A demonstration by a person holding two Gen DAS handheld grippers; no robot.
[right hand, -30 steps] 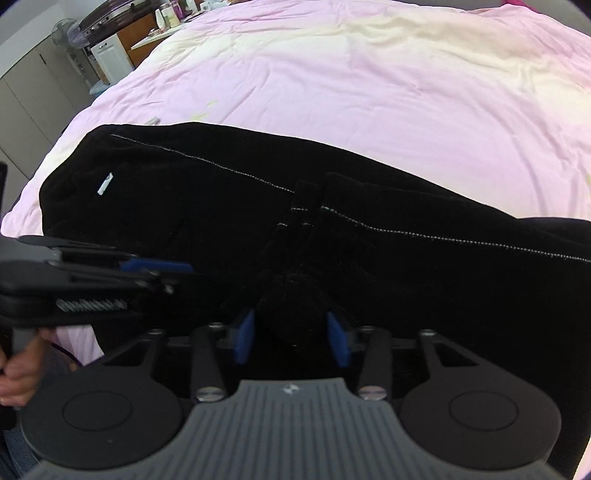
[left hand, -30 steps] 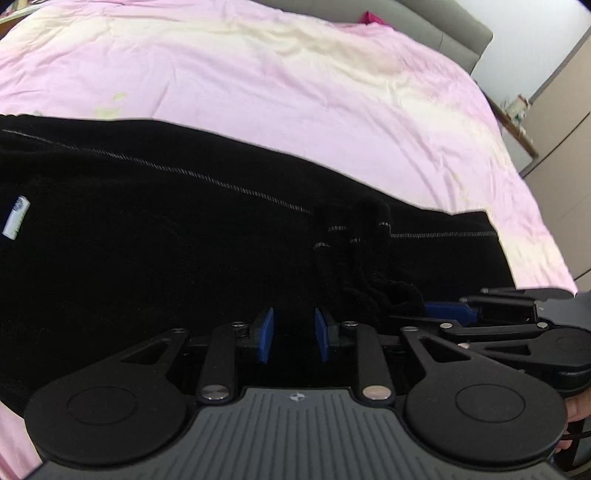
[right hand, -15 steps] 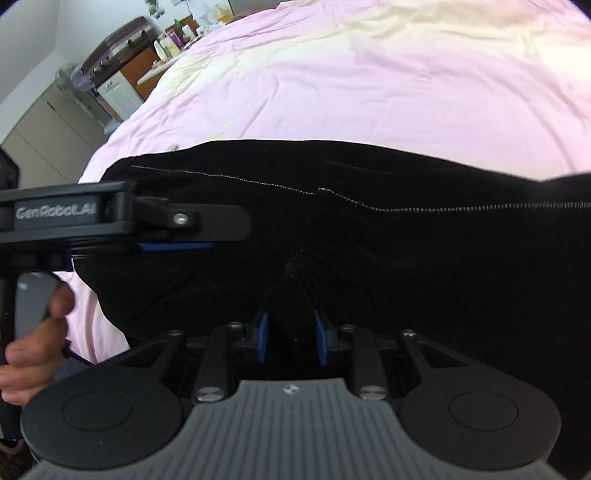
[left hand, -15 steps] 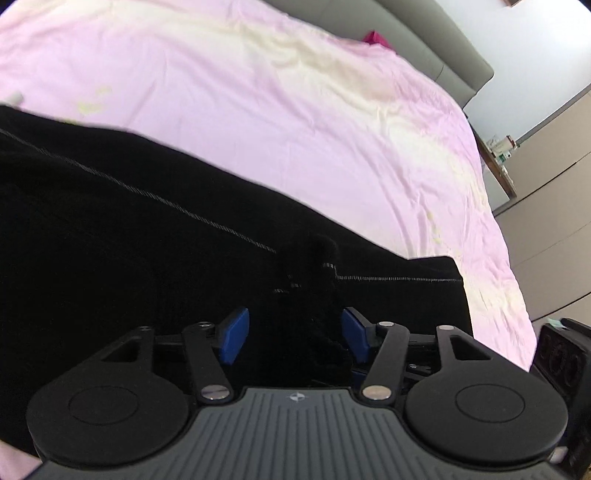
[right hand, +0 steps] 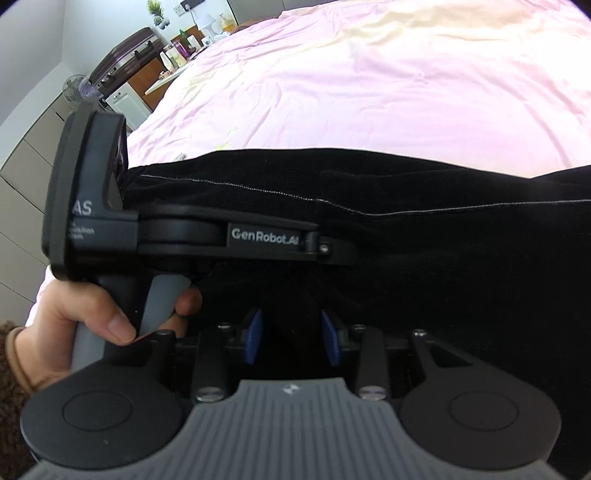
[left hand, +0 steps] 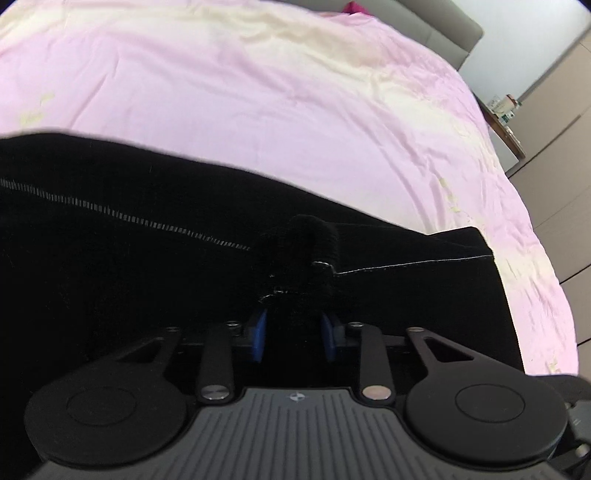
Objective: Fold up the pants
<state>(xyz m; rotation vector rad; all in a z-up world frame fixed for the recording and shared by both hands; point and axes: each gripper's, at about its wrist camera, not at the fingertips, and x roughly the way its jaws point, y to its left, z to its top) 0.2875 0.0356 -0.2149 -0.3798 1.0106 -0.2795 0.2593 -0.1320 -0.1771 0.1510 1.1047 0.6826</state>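
Note:
Black pants (left hand: 129, 266) with a line of white stitching lie across a pink bedsheet (left hand: 258, 110); they also show in the right wrist view (right hand: 443, 266). My left gripper (left hand: 294, 336) is shut on a bunched fold of the pants near the seam. My right gripper (right hand: 291, 336) is shut on a bunch of the same black fabric. In the right wrist view the left gripper's body (right hand: 207, 236) reaches in from the left, held by a hand (right hand: 92, 321), close above the right fingers.
The pink sheet (right hand: 369, 81) spreads wide beyond the pants. A grey headboard (left hand: 443, 22) stands at the far end. A side table with bottles (left hand: 504, 107) stands at the right; a cluttered dresser (right hand: 147, 70) and cabinets stand at the left.
My left gripper has closed from open onto the bunched fabric. The two grippers have come closer together, and the pants edge has lifted and shifted with them.

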